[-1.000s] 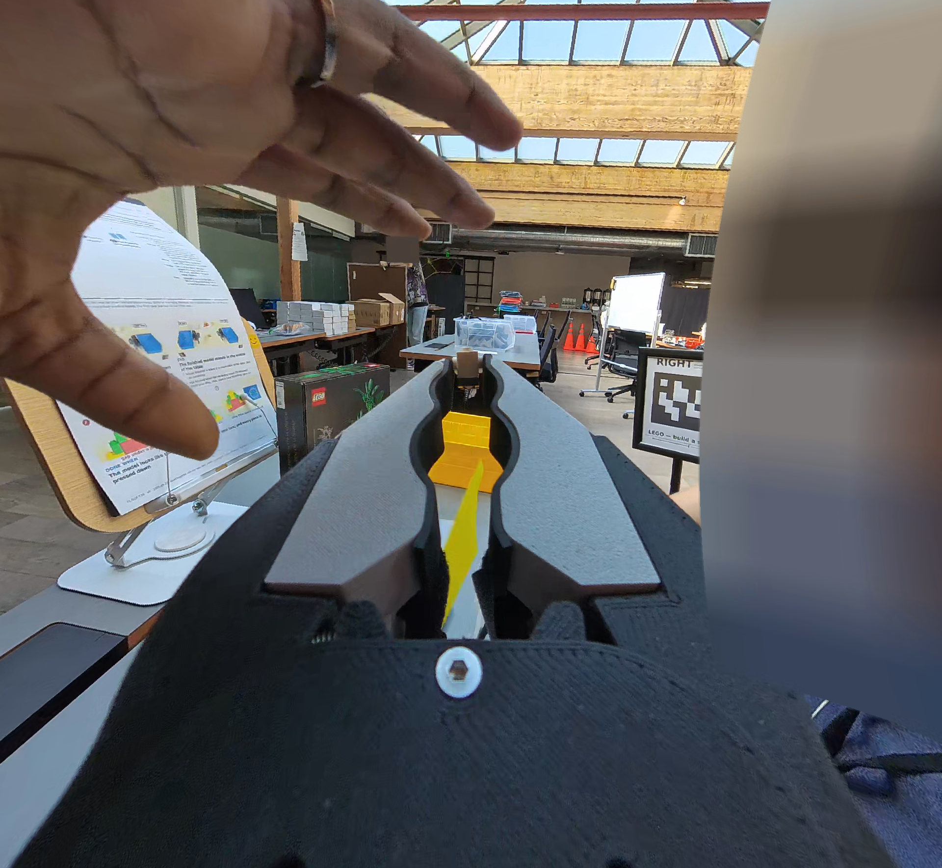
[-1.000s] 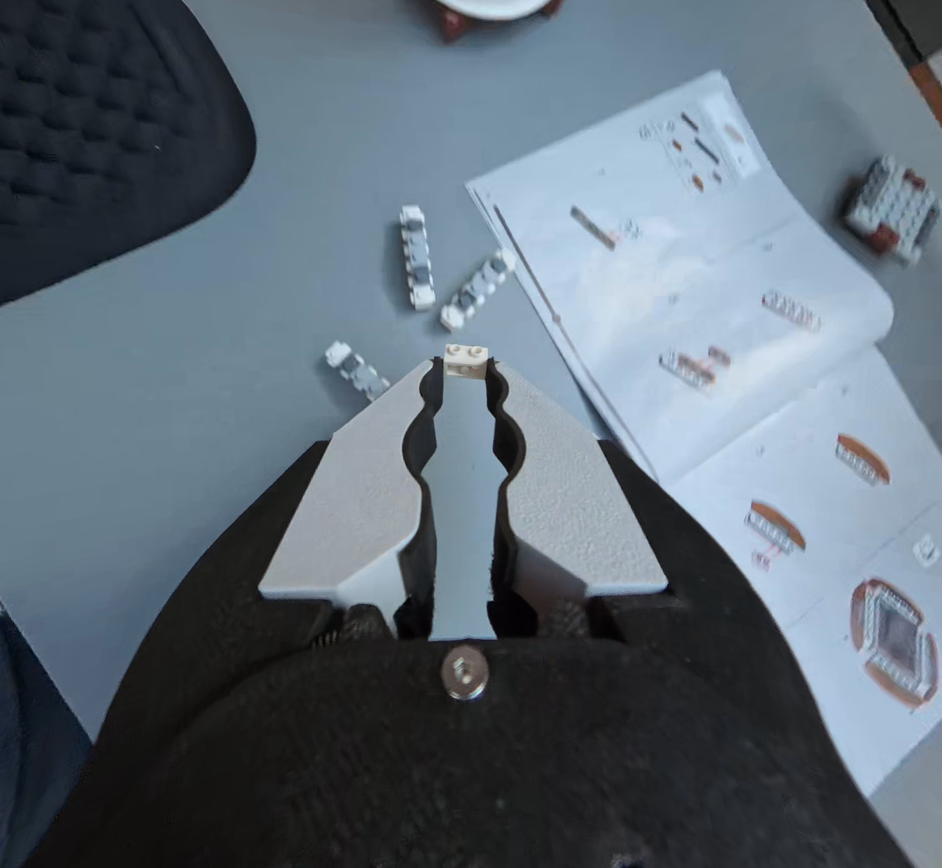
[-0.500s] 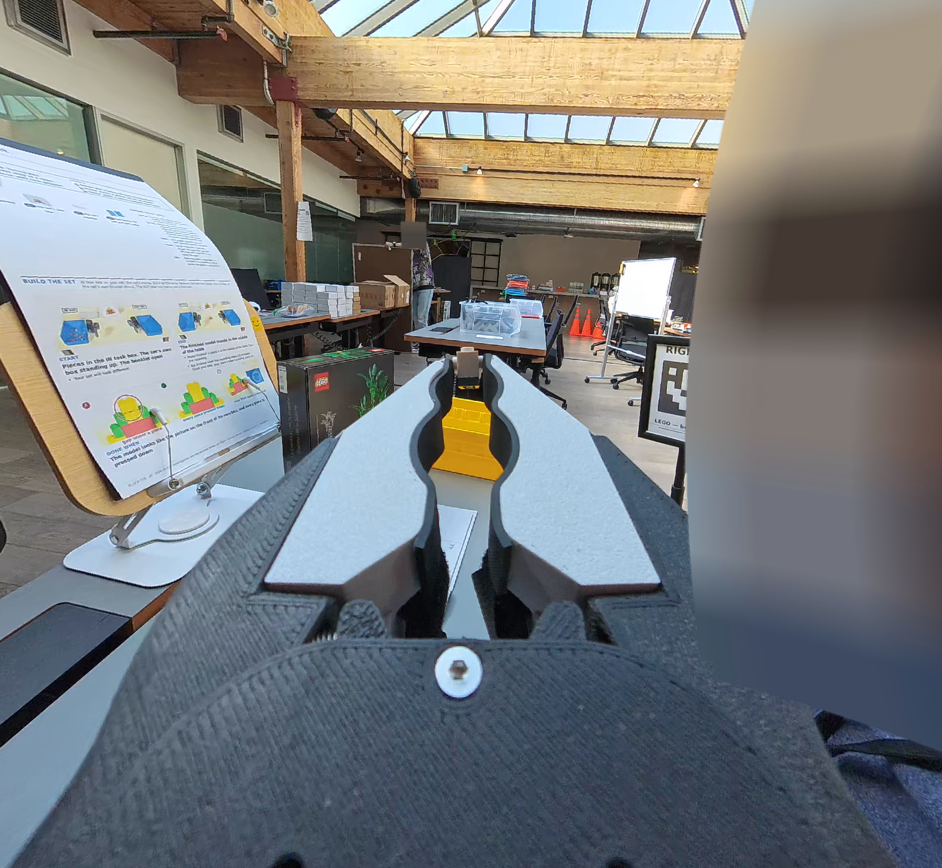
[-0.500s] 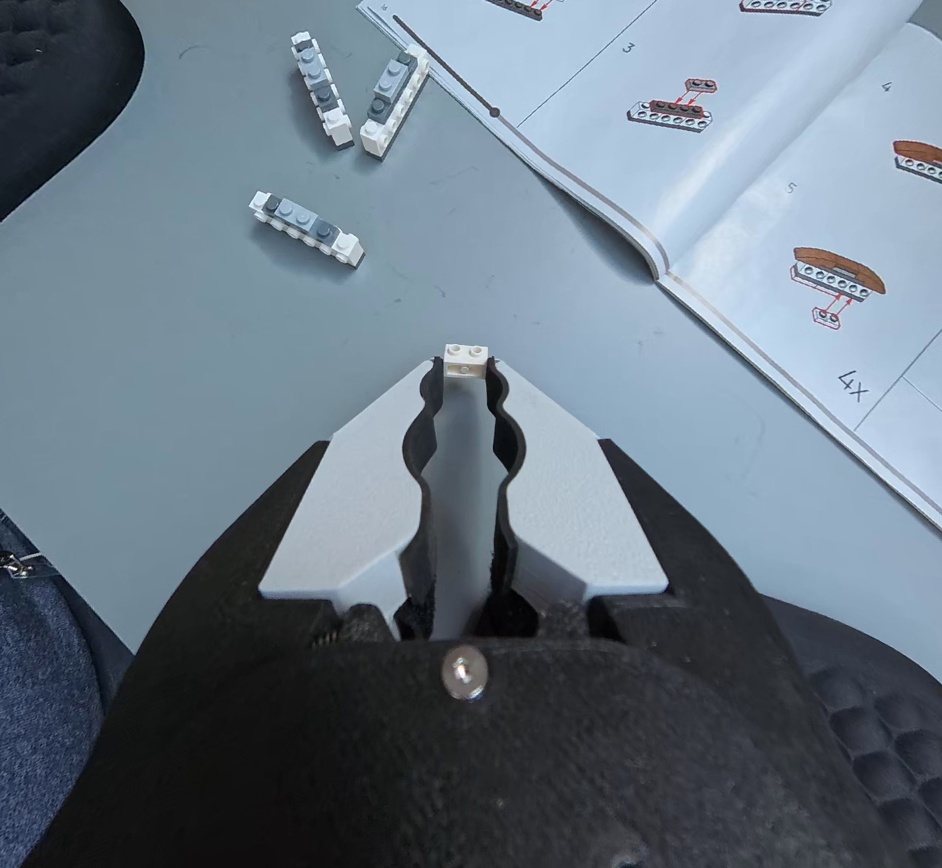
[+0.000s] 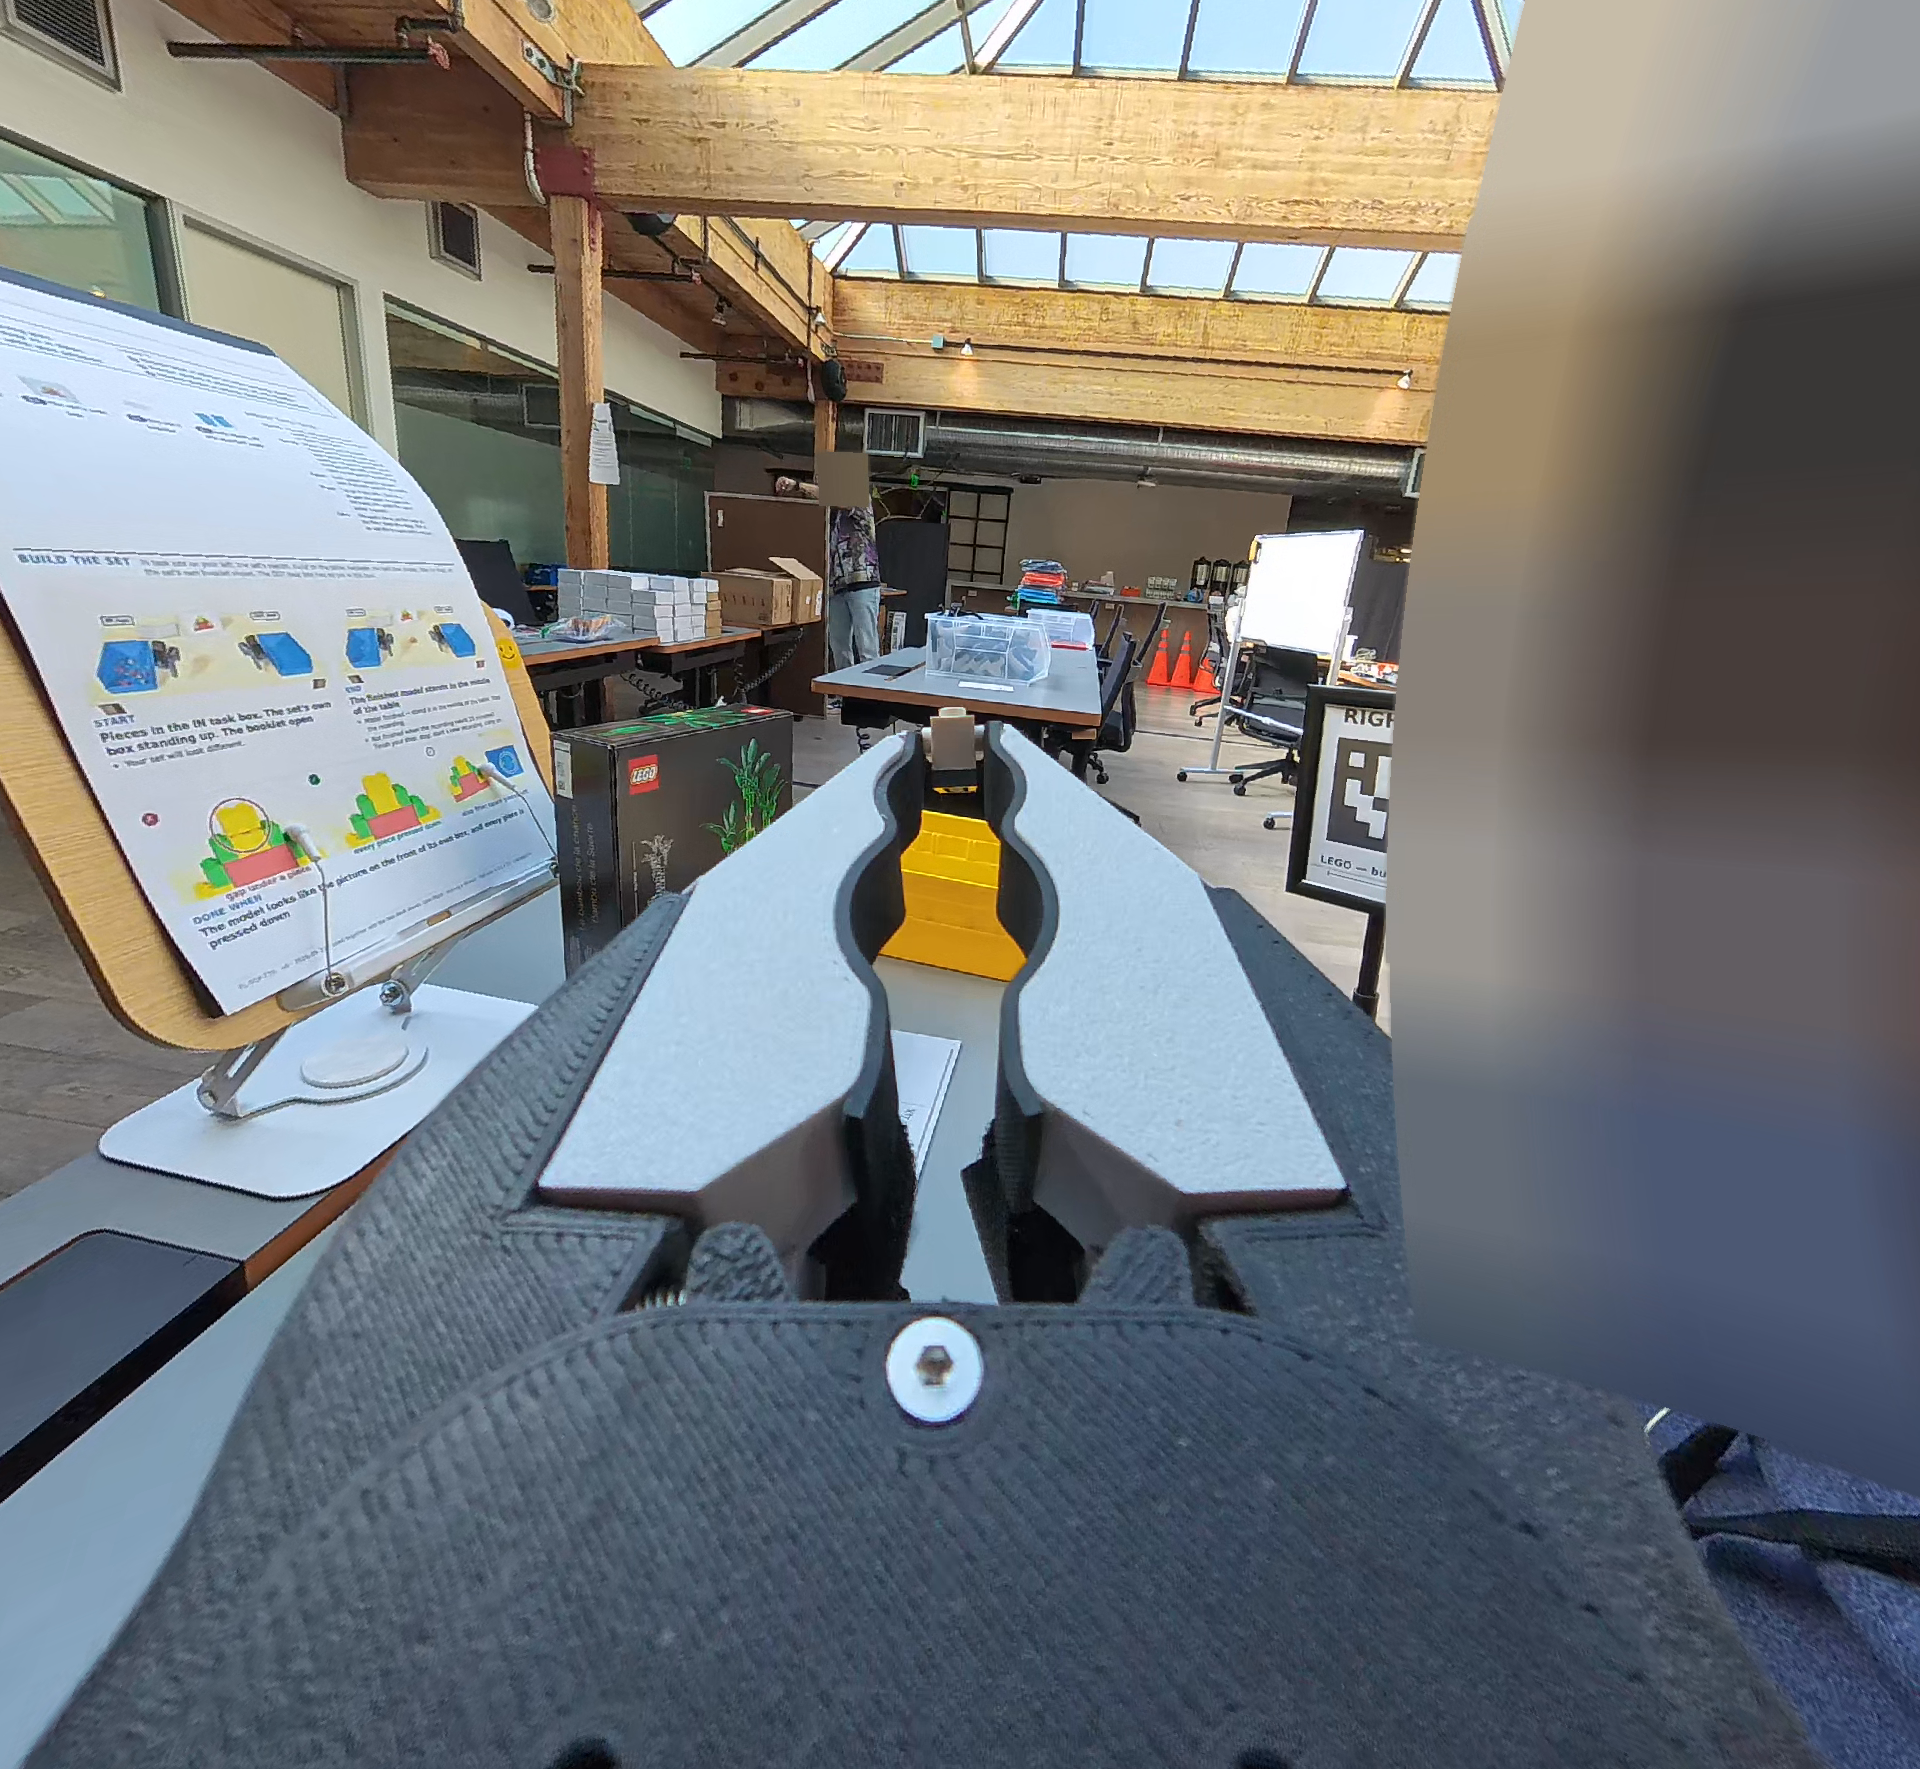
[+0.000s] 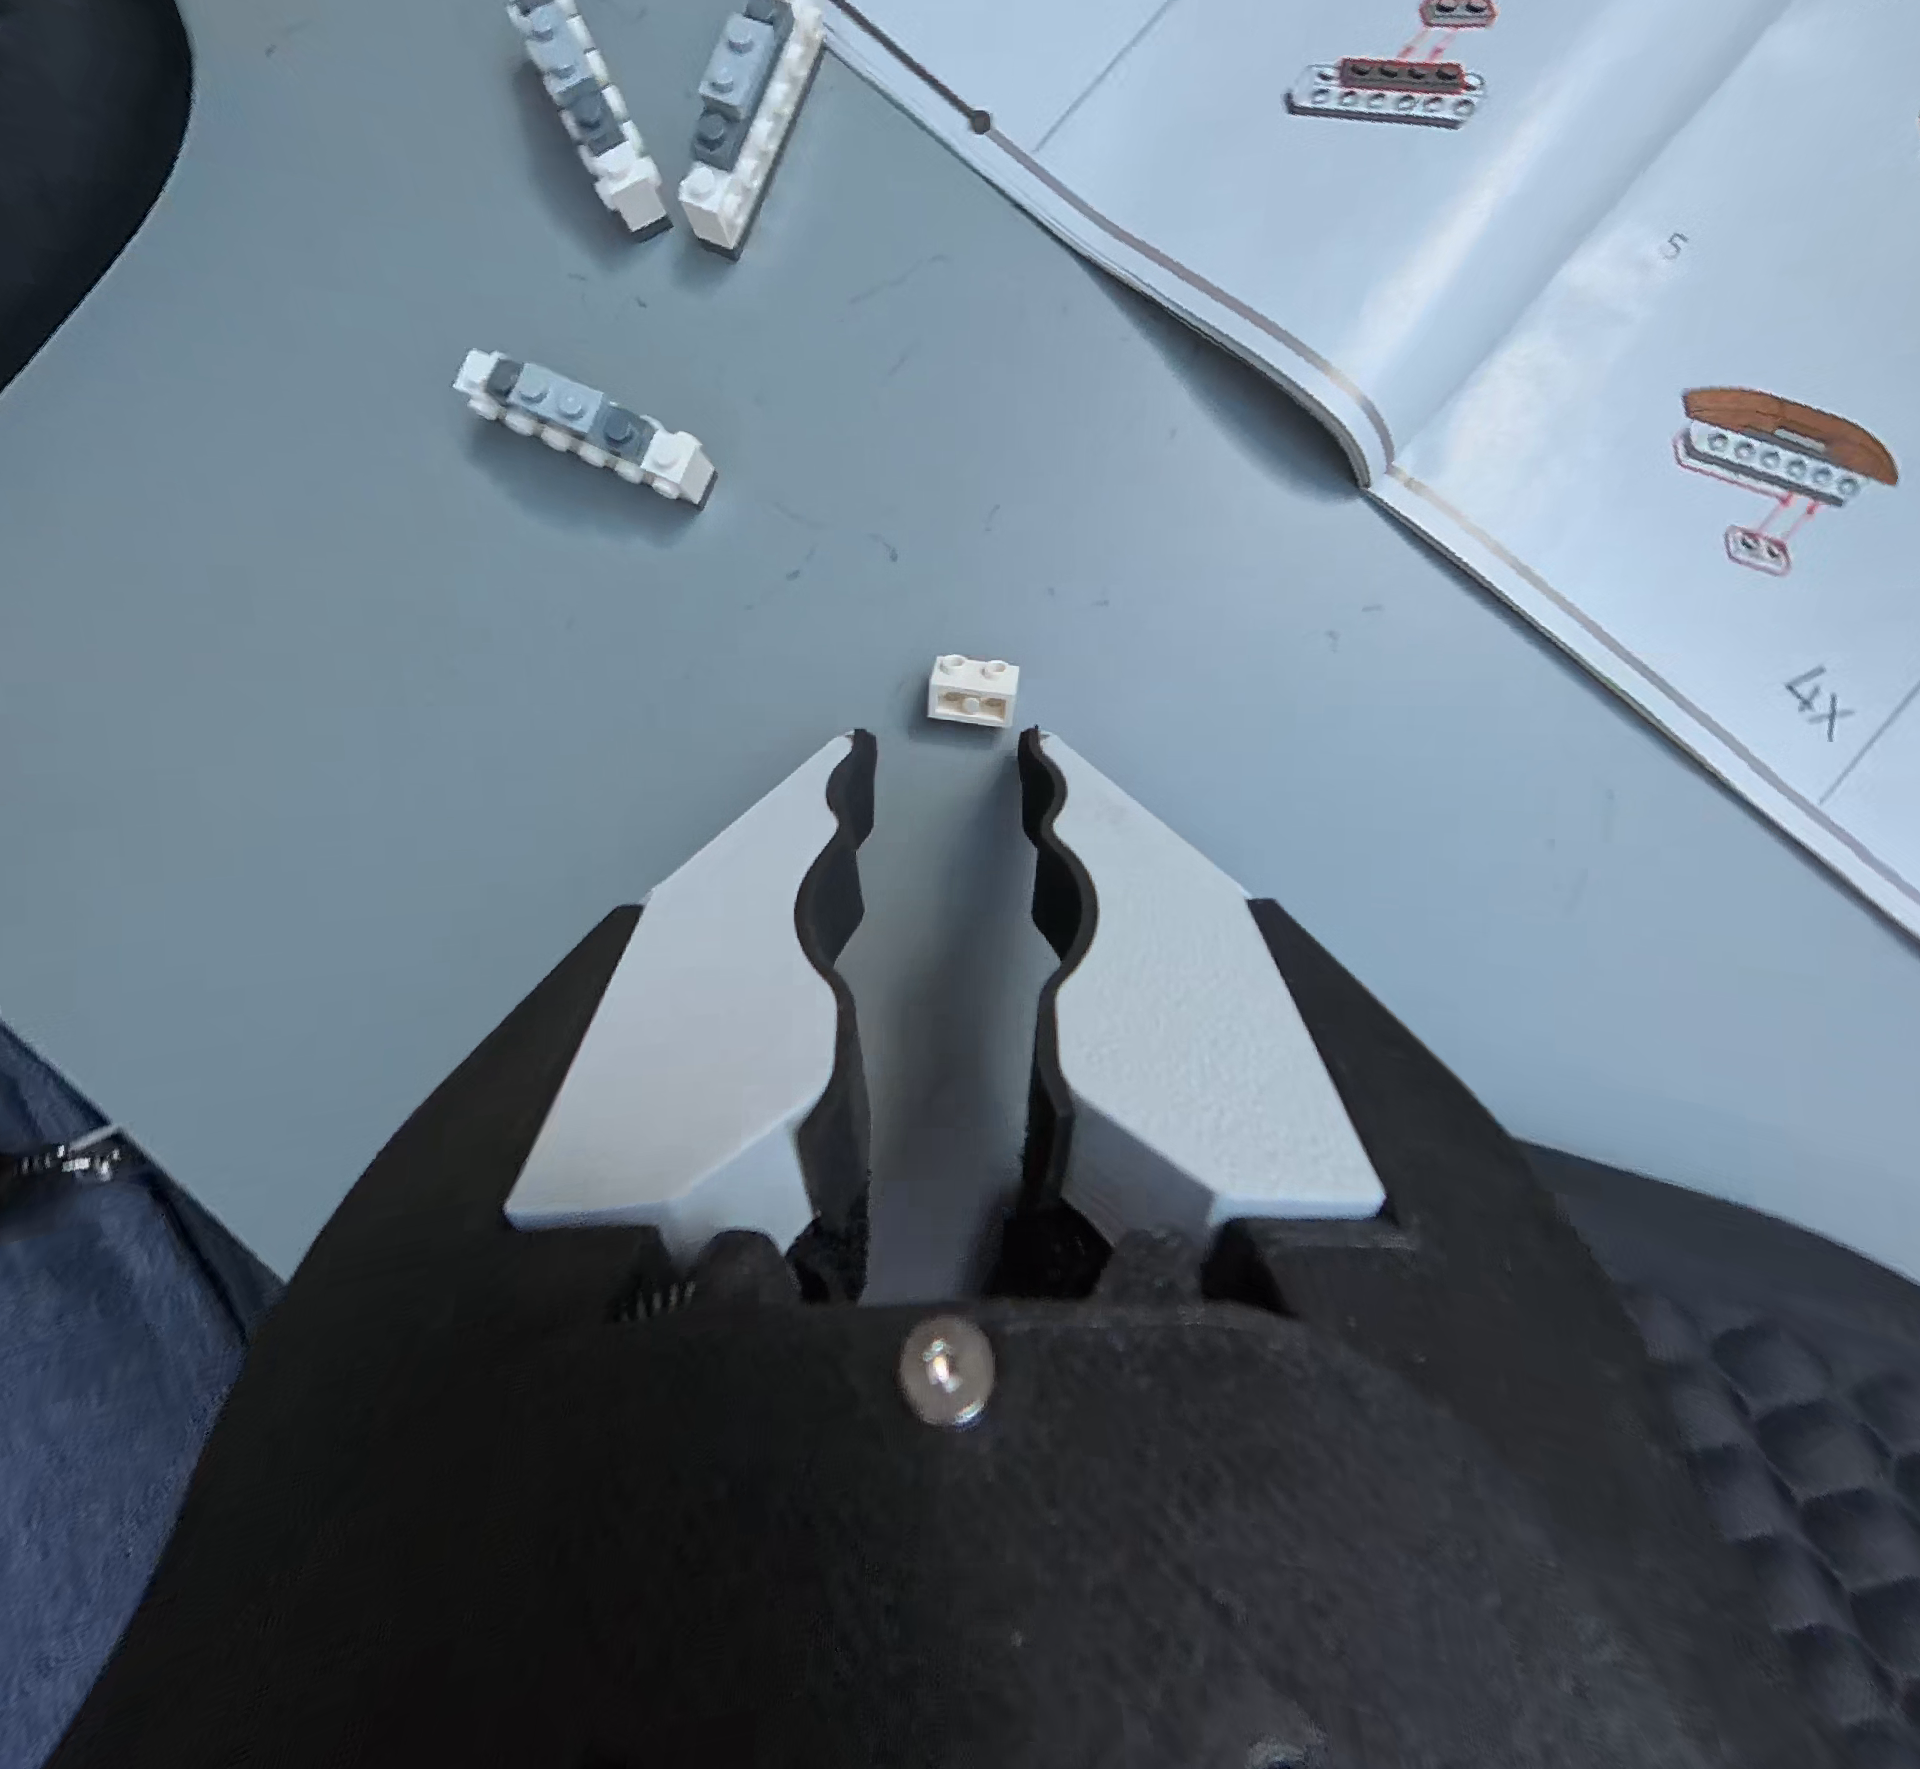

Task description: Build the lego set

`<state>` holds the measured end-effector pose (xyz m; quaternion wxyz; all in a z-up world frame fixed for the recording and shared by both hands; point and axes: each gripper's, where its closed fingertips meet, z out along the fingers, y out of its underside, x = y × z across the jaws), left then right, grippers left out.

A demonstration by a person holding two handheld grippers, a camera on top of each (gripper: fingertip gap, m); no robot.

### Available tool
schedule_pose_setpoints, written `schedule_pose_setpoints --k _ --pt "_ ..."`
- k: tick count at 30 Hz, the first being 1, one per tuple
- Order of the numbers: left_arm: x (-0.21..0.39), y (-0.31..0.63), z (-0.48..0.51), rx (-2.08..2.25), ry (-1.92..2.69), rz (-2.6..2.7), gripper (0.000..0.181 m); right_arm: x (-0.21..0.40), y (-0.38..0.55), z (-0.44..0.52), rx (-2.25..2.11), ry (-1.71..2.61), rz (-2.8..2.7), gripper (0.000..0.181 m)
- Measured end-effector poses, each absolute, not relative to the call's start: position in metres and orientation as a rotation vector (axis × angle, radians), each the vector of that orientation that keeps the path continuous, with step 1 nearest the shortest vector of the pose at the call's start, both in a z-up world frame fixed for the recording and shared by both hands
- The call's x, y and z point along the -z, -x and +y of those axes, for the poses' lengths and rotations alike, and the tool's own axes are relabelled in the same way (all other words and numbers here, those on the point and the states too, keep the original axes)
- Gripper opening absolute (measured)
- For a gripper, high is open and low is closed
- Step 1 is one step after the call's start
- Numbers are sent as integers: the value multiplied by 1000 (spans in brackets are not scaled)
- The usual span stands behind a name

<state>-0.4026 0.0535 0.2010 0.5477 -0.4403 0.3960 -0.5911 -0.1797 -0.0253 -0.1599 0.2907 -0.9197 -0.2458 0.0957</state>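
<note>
In the right wrist view my right gripper (image 6: pixel 945 748) is open and empty, just above the grey table (image 6: pixel 312 680). A small white two-stud brick (image 6: pixel 972 691) lies on the table just beyond its fingertips, apart from them. Three white-and-grey brick strips lie farther off: two side by side (image 6: pixel 584 100) (image 6: pixel 750 114) and one nearer (image 6: pixel 582 426). The open instruction booklet (image 6: pixel 1455 213) lies at the right. In the left wrist view my left gripper (image 5: pixel 954 743) is raised and level, shut on a small tan piece (image 5: pixel 952 755) at its tips.
An instruction sheet on a wooden stand (image 5: pixel 229 680) stands at the left, with a dark set box (image 5: pixel 665 815) and a yellow box (image 5: pixel 956 888) behind. A marker sign (image 5: pixel 1345 805) stands at the right. A black padded object (image 6: pixel 73 161) lies at the table's far left. Tip to tip, the grippers are about 45 cm apart.
My right gripper moved down towards the table, opened and let the white brick go onto it. A hand that was in front of the left wrist camera has gone.
</note>
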Motion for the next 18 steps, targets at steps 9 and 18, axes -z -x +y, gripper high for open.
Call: schedule_pose_setpoints --k 9,18 --pt "-201 401 50 1395 1040 953 9 161 182 -25 -344 2403 -1003 22" --pt "-197 392 53 1408 1068 968 9 151 177 -24 -415 2324 -972 14"
